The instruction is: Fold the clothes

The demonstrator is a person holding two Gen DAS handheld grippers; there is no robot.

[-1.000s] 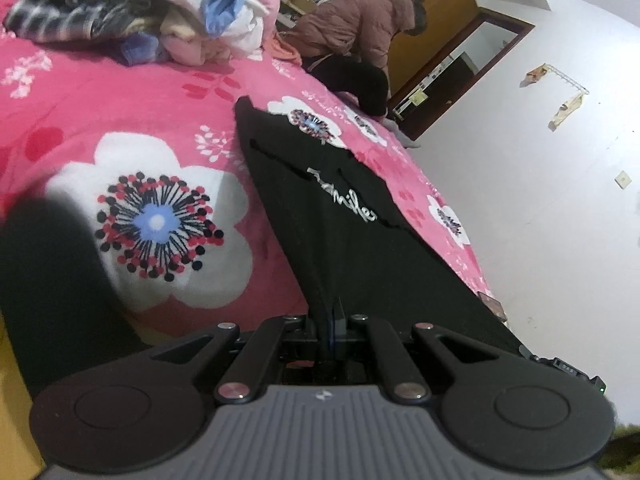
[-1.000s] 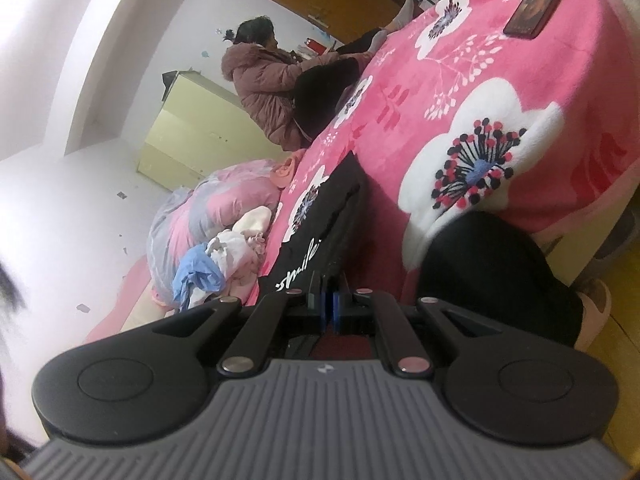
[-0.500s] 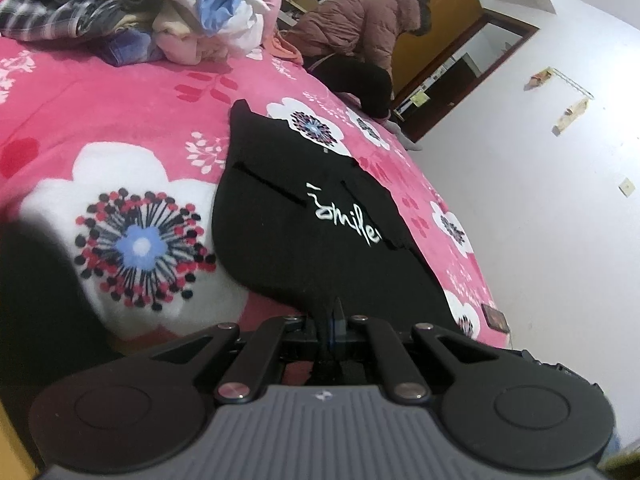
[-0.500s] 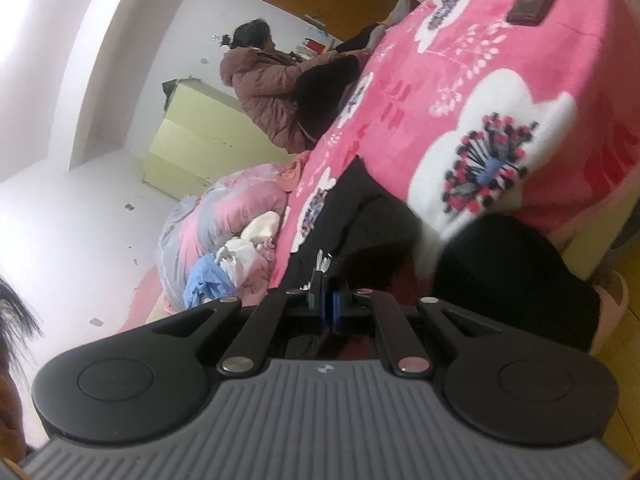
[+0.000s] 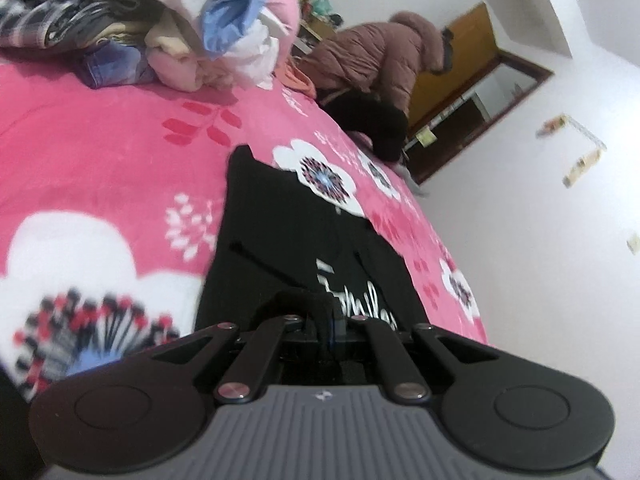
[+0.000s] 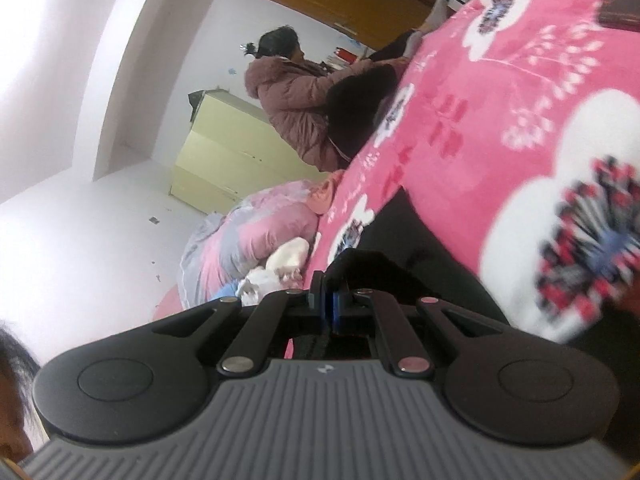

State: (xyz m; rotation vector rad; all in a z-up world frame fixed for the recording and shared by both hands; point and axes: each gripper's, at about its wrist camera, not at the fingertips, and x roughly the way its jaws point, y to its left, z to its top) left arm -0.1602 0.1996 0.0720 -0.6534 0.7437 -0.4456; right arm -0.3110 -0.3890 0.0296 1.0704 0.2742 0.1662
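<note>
A black garment [image 5: 288, 240] with white lettering lies on a pink flowered bedspread [image 5: 100, 160]. In the left wrist view its near edge is bunched up and pinched in my left gripper [image 5: 330, 320], which is shut on the cloth. In the right wrist view the same black garment [image 6: 416, 256] folds over at its near corner, and my right gripper [image 6: 330, 304] is shut on that corner. Both held edges are lifted slightly off the bed and carried over the rest of the garment.
A pile of unfolded clothes [image 5: 160, 28] sits at the far end of the bed, beside a pink quilt [image 6: 256, 236]. A person in a brown padded coat [image 5: 380, 56] sits on the bed's far side. A dark flat object [image 6: 620, 4] lies near the bed's corner.
Both grippers have carried the garment's near edge forward over the bed. The stretched cloth has gone slack and is doubling over itself, and the lettering now sits close to the left gripper.
</note>
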